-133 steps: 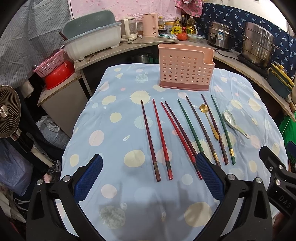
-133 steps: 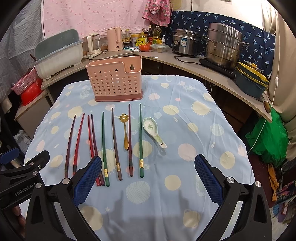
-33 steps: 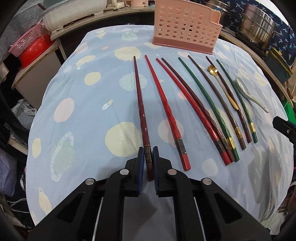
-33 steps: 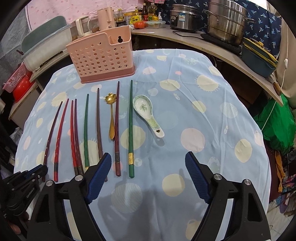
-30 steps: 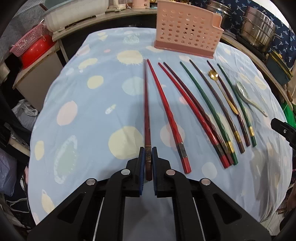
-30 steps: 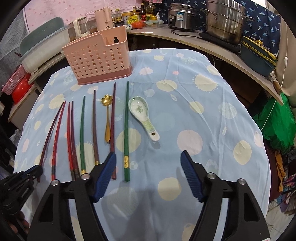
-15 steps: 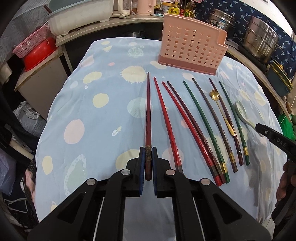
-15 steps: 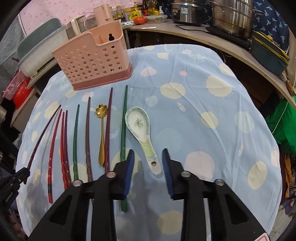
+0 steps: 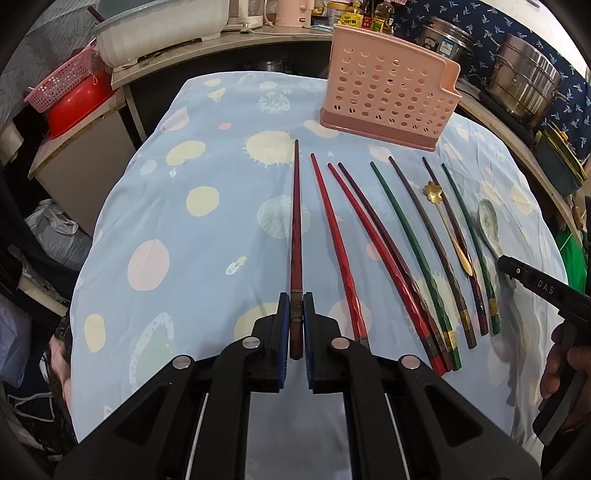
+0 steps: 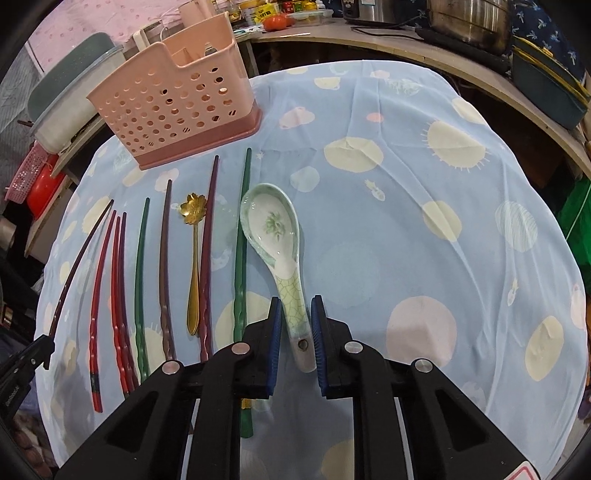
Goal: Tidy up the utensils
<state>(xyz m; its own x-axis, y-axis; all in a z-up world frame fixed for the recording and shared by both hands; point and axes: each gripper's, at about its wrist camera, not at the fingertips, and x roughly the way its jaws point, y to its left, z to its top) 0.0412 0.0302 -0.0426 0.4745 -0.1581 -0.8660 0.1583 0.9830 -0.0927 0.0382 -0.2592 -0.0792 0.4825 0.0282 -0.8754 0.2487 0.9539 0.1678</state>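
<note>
My left gripper (image 9: pixel 294 325) is shut on the thick end of a dark red chopstick (image 9: pixel 295 221), which points toward the pink perforated holder (image 9: pixel 388 96). Several more chopsticks, red (image 9: pixel 334 236), green (image 9: pixel 410 236) and brown, lie side by side on the blue cloth. A gold spoon (image 10: pixel 192 266) lies among them. My right gripper (image 10: pixel 296 325) is closing on the handle of the green-white ceramic spoon (image 10: pixel 271 229). The handle sits between the blue pads and touches them, and the spoon still rests on the cloth. The holder (image 10: pixel 177 107) stands behind the row.
The round table's cloth (image 10: pixel 424 229) drops off at the right and near edges. A curved counter (image 10: pixel 461 62) with steel pots wraps the back and right. A red basin (image 9: pixel 75 107) and a white tub (image 9: pixel 159 29) sit at the left. A hand (image 9: pixel 565 369) holds the right gripper.
The right gripper came down and forward over the ceramic spoon, and its jaws narrowed from wide apart to hugging the handle. The left gripper keeps its hold on the dark red chopstick, barely shifting.
</note>
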